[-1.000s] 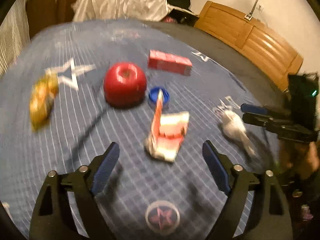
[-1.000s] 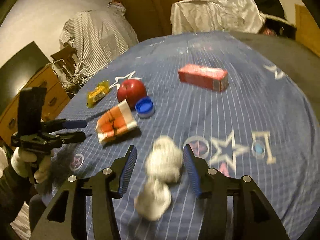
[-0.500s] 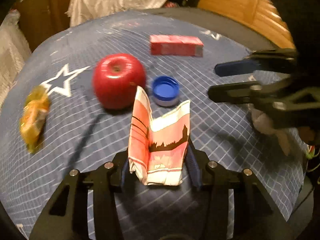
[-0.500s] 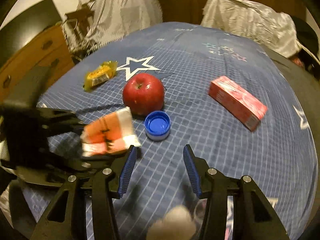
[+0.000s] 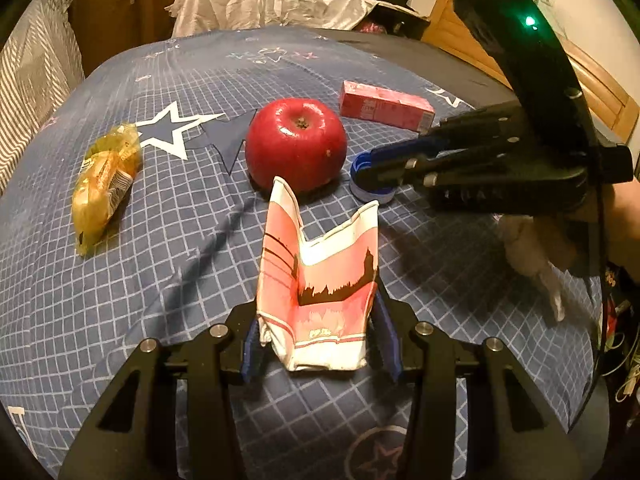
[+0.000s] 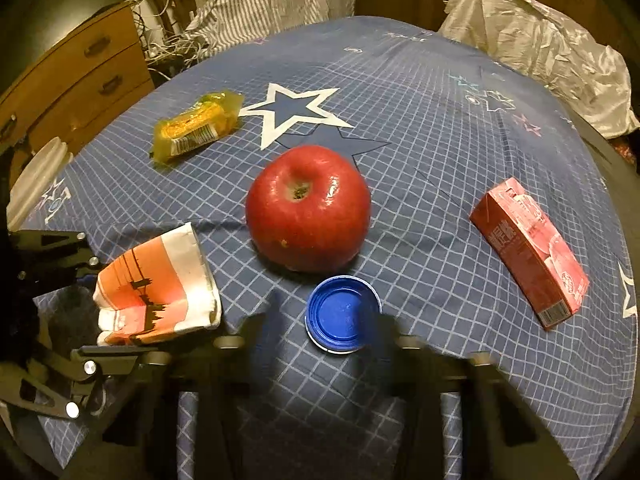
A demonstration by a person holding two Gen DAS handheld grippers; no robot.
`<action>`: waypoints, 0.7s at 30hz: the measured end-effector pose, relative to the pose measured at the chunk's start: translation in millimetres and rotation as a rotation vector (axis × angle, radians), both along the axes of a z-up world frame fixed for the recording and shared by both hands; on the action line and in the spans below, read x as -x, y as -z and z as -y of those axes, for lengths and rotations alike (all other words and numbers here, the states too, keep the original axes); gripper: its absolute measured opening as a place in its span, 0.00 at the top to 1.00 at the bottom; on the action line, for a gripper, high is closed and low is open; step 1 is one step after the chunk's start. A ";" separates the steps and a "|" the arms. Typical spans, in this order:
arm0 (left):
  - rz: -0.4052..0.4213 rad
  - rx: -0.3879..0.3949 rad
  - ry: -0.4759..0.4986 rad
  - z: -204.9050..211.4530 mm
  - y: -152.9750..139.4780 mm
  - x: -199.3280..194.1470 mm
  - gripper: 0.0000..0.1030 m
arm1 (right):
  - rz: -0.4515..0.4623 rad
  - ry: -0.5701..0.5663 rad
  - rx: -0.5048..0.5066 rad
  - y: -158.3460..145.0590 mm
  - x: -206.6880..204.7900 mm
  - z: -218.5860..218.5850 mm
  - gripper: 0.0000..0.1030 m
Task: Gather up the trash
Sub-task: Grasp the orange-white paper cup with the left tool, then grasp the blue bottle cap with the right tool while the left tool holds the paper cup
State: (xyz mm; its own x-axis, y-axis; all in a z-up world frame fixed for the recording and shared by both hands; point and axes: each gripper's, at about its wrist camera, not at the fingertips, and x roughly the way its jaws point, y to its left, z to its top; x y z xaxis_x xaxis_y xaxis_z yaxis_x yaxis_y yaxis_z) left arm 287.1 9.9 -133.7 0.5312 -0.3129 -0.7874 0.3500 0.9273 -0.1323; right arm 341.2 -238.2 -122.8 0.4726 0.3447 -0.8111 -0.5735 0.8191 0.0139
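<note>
Now: left clamped on carton, right over cap

Bedspread (image 6: 440, 128), blue grid with stars, covers the whole work surface; bare cloth lies toward the far edge beyond the items. Left gripper (image 5: 318, 340) has its blue pads pressed against both sides of a crushed pink-and-white paper carton (image 5: 320, 280), which stands upright between them; print on it too small to read. Right gripper (image 6: 324, 344) is motion-blurred in its own view; its fingers straddle the blue bottle cap (image 6: 342, 314), spread wider than the cap, contact not discernible. Apple (image 6: 308, 208) sits just behind the cap. Pink box (image 6: 528, 252) lies to the right, lettering illegible. Yellow snack wrapper (image 6: 196, 128) lies far left, barcode showing.
</note>
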 end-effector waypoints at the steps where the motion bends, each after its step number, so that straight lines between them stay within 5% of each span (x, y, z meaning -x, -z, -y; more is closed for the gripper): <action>1: 0.005 0.002 -0.004 -0.7 -1.1 1.6 0.56 | 0.015 0.007 -0.020 -4.3 2.6 3.8 0.85; 7: 0.035 0.026 -0.042 -8.0 -7.2 16.3 0.56 | 0.093 0.054 -0.157 -40.4 38.5 33.8 0.94; 12: 0.041 0.041 -0.062 -10.5 -11.8 25.8 0.56 | 0.155 0.068 -0.139 -51.8 67.8 40.9 0.95; 14: 0.033 0.042 -0.063 -9.6 -10.5 28.4 0.56 | 0.111 0.078 -0.128 -45.4 60.3 41.7 0.73; 15: 0.028 0.041 -0.064 -8.7 -9.4 29.5 0.56 | 0.081 0.077 -0.133 -38.5 52.0 40.7 0.38; 16: 0.025 0.043 -0.067 -8.7 -8.8 30.5 0.56 | 0.061 0.075 -0.131 -32.3 45.8 39.3 0.30; 21: 0.008 0.060 -0.087 -13.4 -5.9 31.5 0.56 | -0.018 0.051 -0.026 -2.8 14.8 12.1 0.35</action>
